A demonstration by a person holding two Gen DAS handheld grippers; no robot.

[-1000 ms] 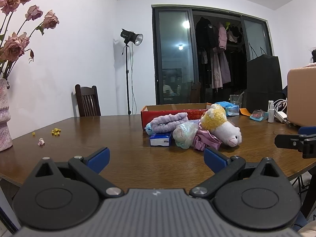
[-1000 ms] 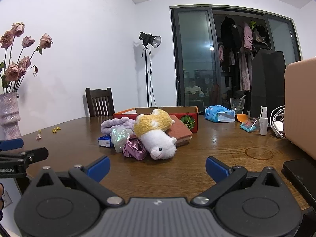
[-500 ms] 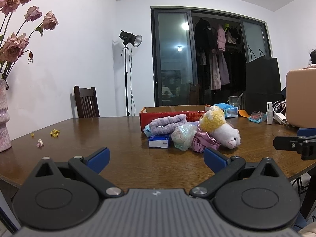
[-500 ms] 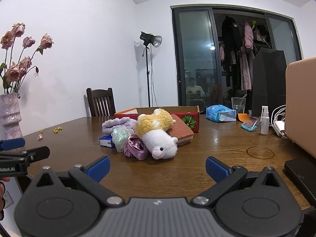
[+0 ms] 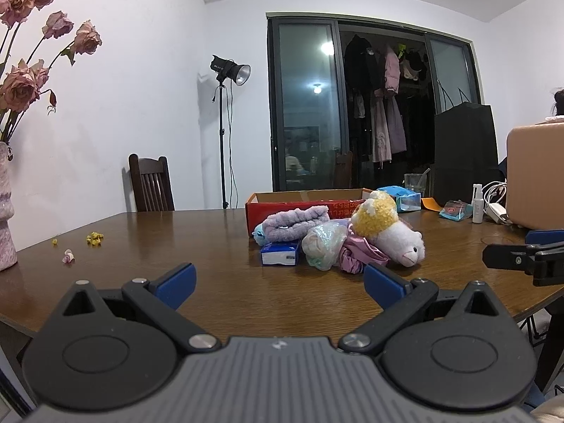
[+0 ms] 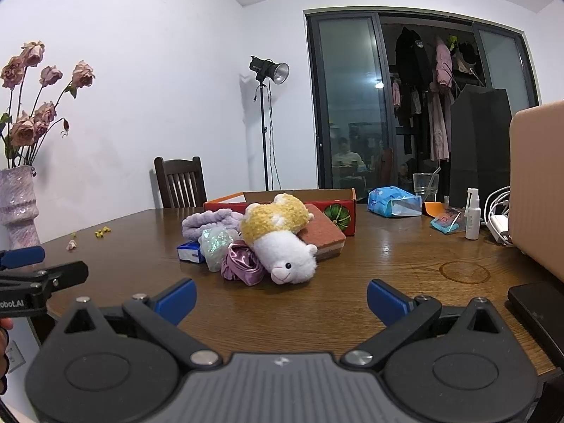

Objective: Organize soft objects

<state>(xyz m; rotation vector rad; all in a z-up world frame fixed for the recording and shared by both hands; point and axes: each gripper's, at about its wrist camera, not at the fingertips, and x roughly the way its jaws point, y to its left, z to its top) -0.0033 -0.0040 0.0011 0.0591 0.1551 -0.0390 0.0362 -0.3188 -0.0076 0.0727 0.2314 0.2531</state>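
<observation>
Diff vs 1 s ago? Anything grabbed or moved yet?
Nothing grabbed. In the left view the pile sits slightly higher and further left than before, so that camera shifted a little; the right view barely moved. Left claw and right claw stay open and empty, short of the pile. Plush, scrunchie, headband and box lie as they were on the table.
</observation>
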